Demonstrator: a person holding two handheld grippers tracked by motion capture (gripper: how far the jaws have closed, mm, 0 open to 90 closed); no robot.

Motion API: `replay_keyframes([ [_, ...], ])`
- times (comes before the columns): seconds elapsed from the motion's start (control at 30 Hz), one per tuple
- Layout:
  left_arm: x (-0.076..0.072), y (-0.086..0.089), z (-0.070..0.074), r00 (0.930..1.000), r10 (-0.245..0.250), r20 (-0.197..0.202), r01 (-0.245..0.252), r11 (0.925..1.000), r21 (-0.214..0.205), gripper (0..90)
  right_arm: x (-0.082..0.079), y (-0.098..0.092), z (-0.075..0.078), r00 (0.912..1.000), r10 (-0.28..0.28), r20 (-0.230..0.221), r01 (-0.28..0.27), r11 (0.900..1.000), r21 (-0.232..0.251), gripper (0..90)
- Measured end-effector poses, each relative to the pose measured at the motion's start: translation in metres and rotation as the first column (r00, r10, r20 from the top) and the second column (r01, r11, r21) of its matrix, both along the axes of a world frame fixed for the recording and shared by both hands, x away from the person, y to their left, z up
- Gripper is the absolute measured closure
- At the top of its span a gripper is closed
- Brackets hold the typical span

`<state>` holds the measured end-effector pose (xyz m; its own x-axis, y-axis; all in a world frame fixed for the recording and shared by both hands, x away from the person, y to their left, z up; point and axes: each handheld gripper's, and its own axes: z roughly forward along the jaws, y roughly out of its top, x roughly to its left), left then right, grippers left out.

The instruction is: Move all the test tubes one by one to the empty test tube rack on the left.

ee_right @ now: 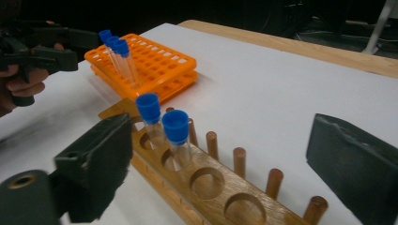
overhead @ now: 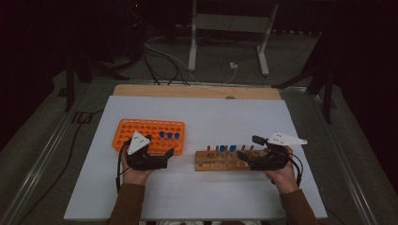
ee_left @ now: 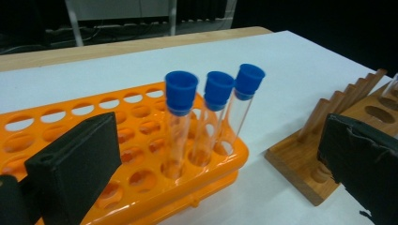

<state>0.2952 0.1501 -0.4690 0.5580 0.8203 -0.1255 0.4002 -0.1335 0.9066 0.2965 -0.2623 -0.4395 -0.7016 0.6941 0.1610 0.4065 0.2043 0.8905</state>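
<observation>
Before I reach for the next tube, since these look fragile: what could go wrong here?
The three tubes lean close together at the corner of the orange rack; the open left tool could knock them. The two tubes in the wooden rack stand side by side, so the right tool might bump one while gripping the other.

Brown sleeves (overhead: 127, 202), 2 black grippers (overhead: 159, 158), grey plates (overhead: 137, 142)

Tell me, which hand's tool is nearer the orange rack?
Left. The left tool sits at the orange rack's near edge; the right tool is over at the wooden rack.
</observation>
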Motion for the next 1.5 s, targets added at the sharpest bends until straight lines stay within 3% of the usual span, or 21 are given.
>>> replay_keyframes([
  [0.17,0.000,-0.002,0.001,1.0000,-0.004,0.006,0.004,1.0000,-0.005,0.8,0.001,0.008,-0.005,0.9997,0.019,-0.015,-0.020,0.9993,-0.031,21.0],
  [0.33,0.000,-0.002,0.001,1.0000,0.004,0.009,-0.004,0.9999,-0.010,0.8,0.000,0.017,-0.011,0.9981,0.060,-0.007,-0.061,0.9953,-0.075,47.5],
  [0.43,0.000,-0.003,0.002,0.9999,0.006,0.013,-0.006,0.9999,-0.011,0.8,0.000,0.023,-0.014,0.9966,0.083,-0.006,-0.083,0.9920,-0.095,58.7],
  [0.73,0.002,-0.010,0.000,1.0000,-0.006,0.007,0.006,1.0000,0.006,0.8,0.002,0.037,-0.021,0.9957,0.092,0.002,-0.091,0.9876,-0.127,75.5],
  [1.1,0.003,-0.010,0.000,0.9999,-0.007,0.009,0.007,1.0000,0.003,0.8,-0.001,0.042,-0.022,0.9950,0.099,0.016,-0.095,0.9848,-0.145,76.9],
  [1.5,0.002,-0.005,0.003,0.9996,0.022,0.016,-0.021,0.9997,-0.009,0.8,-0.002,0.034,-0.011,0.9950,0.099,0.016,-0.097,0.9911,-0.092,77.0],
])
